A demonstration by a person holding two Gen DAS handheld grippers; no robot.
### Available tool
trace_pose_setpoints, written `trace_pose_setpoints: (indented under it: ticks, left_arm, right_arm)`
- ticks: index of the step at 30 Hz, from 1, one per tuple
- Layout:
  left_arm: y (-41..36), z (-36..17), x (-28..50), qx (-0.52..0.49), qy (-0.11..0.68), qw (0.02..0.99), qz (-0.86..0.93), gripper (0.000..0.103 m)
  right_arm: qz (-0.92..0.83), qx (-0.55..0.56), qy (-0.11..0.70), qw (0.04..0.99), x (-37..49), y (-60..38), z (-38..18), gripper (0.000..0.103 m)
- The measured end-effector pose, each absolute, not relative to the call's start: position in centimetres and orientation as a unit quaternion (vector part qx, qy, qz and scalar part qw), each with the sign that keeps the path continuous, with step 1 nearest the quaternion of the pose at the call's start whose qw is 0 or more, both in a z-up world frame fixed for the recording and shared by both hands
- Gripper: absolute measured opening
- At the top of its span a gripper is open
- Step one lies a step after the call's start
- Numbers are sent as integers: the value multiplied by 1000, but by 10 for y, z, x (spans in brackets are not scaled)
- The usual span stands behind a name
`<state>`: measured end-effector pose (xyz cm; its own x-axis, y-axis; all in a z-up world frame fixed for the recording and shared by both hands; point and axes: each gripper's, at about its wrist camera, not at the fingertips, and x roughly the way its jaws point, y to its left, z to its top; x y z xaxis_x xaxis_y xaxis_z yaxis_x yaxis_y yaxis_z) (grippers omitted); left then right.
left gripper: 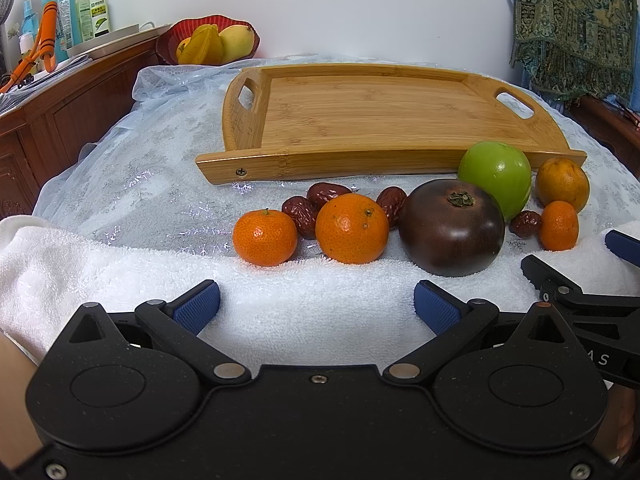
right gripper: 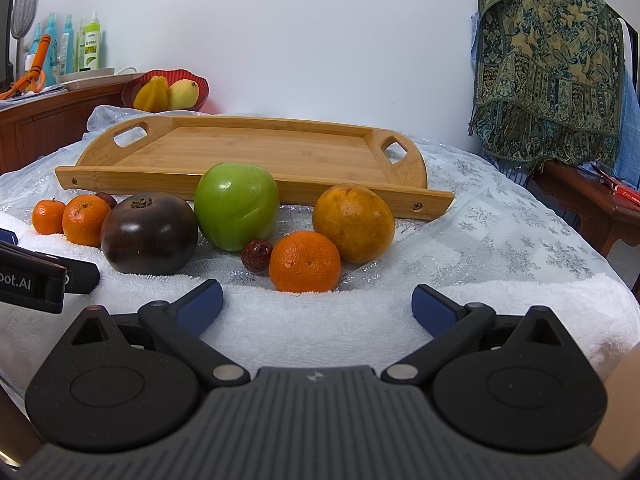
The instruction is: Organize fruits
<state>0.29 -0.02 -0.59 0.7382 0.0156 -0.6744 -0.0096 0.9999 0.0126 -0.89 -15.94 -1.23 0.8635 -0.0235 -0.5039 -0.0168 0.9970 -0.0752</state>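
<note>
An empty bamboo tray (left gripper: 360, 120) (right gripper: 256, 152) lies on the table behind a row of fruit. In the left wrist view: a small tangerine (left gripper: 265, 237), an orange (left gripper: 352, 228), several red dates (left gripper: 298, 210), a dark purple tomato-like fruit (left gripper: 452, 226), a green apple (left gripper: 496, 176), a dull orange (left gripper: 562, 182) and another tangerine (left gripper: 559, 225). The right wrist view shows the apple (right gripper: 237, 205), dark fruit (right gripper: 149, 233), tangerine (right gripper: 305, 262), dull orange (right gripper: 354, 223) and a date (right gripper: 257, 255). My left gripper (left gripper: 317, 308) and right gripper (right gripper: 317, 306) are open and empty, short of the fruit, over a white towel (left gripper: 300, 304).
A red bowl (left gripper: 208, 40) with starfruit and mango sits at the back left by a wooden cabinet (left gripper: 60, 112) bearing spray bottles (left gripper: 80, 12). A patterned shawl (right gripper: 548, 68) hangs at the right over a wooden bench (right gripper: 588, 196). A lace cloth (right gripper: 500, 232) covers the table.
</note>
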Motion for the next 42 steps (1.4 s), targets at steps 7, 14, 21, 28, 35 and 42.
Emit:
trace_pose_setpoints:
  ticks: [7, 14, 21, 28, 35, 42]
  left_arm:
    - [0, -6, -5, 13, 346, 938, 7, 103]
    - [1, -4, -11, 8, 333, 943, 7, 103]
    - [26, 17, -14, -52, 307, 950, -8, 79]
    - [36, 25, -12, -50, 292, 955, 2, 45]
    - [38, 15, -6, -47, 293, 955, 19, 43]
    - [46, 4, 6, -60, 300, 952, 20, 42]
  right_arm:
    - [-4, -29, 257, 966, -9, -161, -15, 103]
    - [7, -40, 265, 963, -7, -163, -13, 103]
    - [41, 32, 221, 974, -7, -184, 11, 103]
    - [25, 106, 222, 969, 17, -211, 23, 86]
    - [18, 151, 256, 955, 33, -222, 13, 79]
    - [18, 180, 283, 942, 44, -226, 5, 66]
